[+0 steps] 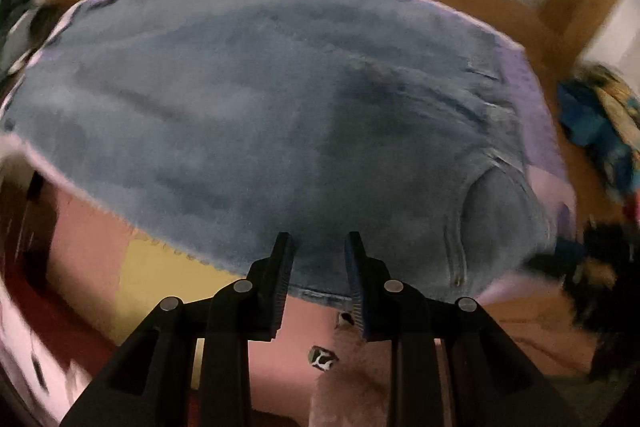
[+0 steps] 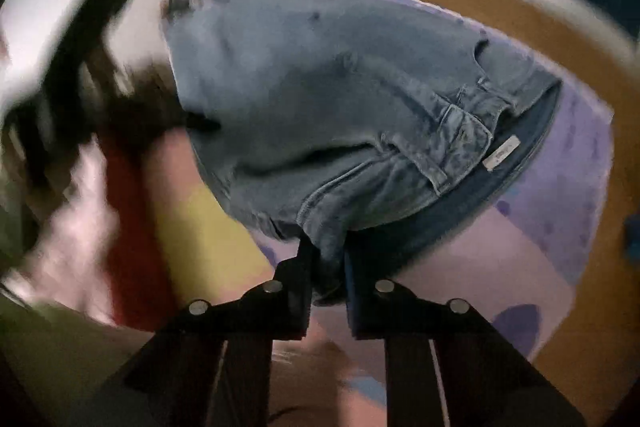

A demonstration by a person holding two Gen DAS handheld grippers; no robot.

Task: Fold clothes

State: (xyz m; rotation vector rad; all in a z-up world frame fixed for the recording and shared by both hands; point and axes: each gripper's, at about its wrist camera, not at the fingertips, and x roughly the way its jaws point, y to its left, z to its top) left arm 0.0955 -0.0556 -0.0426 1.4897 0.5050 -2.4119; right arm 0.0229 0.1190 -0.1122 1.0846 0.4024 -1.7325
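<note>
Faded blue denim jeans [image 1: 260,99] spread on pastel patchwork mat [image 1: 536,99], left gripper [image 1: 318,247] parted above hem edge, right gripper [image 2: 326,259] clamping waistband fold.

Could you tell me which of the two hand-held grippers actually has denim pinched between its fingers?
The right hand-held gripper: a fold of the jeans sits between its fingers. The left hand-held gripper is open.
</note>
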